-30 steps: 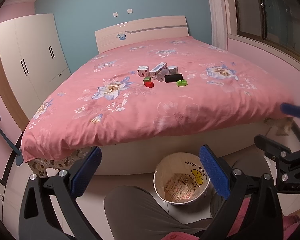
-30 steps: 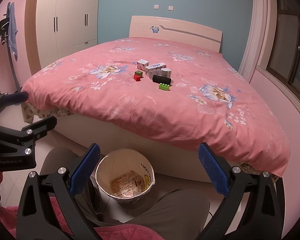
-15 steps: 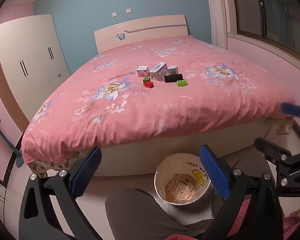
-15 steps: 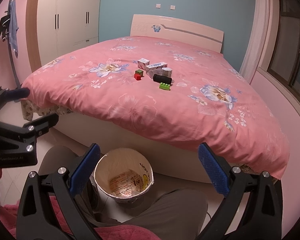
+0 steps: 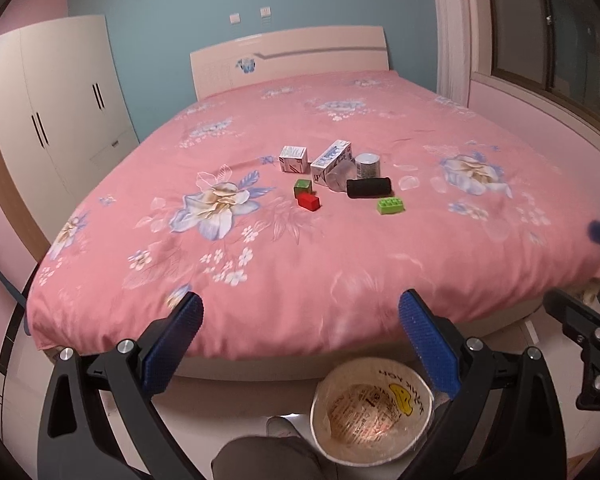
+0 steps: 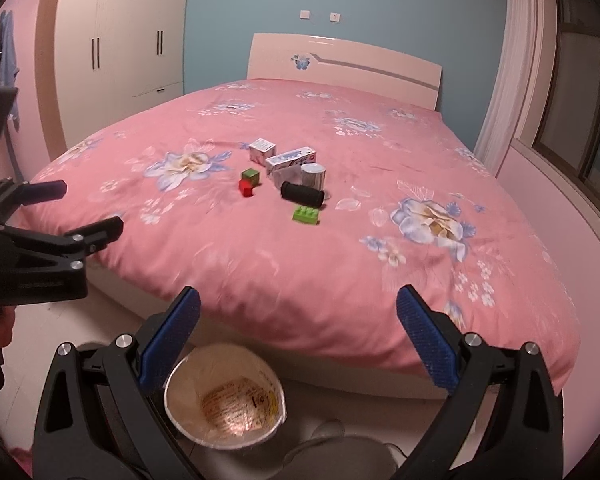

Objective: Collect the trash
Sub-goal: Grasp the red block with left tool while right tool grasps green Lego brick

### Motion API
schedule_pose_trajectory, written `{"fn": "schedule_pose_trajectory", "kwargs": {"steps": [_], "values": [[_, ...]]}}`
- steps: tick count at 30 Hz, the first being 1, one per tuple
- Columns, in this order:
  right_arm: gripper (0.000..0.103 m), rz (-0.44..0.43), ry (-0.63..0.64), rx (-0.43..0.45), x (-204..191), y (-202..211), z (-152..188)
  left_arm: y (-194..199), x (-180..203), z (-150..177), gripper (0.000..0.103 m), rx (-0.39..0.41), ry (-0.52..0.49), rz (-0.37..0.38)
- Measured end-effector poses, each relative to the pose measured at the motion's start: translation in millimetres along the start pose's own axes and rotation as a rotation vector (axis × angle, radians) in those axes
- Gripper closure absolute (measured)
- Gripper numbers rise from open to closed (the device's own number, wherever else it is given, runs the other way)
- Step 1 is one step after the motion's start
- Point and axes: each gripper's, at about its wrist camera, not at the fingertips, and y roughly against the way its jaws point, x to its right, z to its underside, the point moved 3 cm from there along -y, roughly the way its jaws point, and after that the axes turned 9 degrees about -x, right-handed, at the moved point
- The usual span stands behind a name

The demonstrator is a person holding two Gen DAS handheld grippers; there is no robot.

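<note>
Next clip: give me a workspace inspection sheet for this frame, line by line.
Surface: pink floral bedspread, smooth.
Job's things: small white carton, long carton, can and black cylinder clustered mid-bed; lined bin on the floor at the bed's foot.
Clutter: green cube, red block, green brick beside the trash.
Grippers: left claw and right claw open, holding nothing, short of the bed.
Cables: nothing seen.
Surroundings: headboard, white wardrobe, window; a person's knee below.
</note>
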Motion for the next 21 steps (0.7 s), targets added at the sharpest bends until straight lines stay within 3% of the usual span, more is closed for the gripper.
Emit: {"fn": "schedule_pose_trajectory", "kwargs": {"steps": [11, 21], "values": [[0.007, -0.045, -0.06, -0.111, 25, -126, -71, -133, -12, -88, 0.003, -0.152, 0.098, 0.053], [0.007, -0.069, -0.094, -0.227, 30, -240, -97, -245, -13, -129, 0.004, -0.281, 0.211, 0.085]]}}
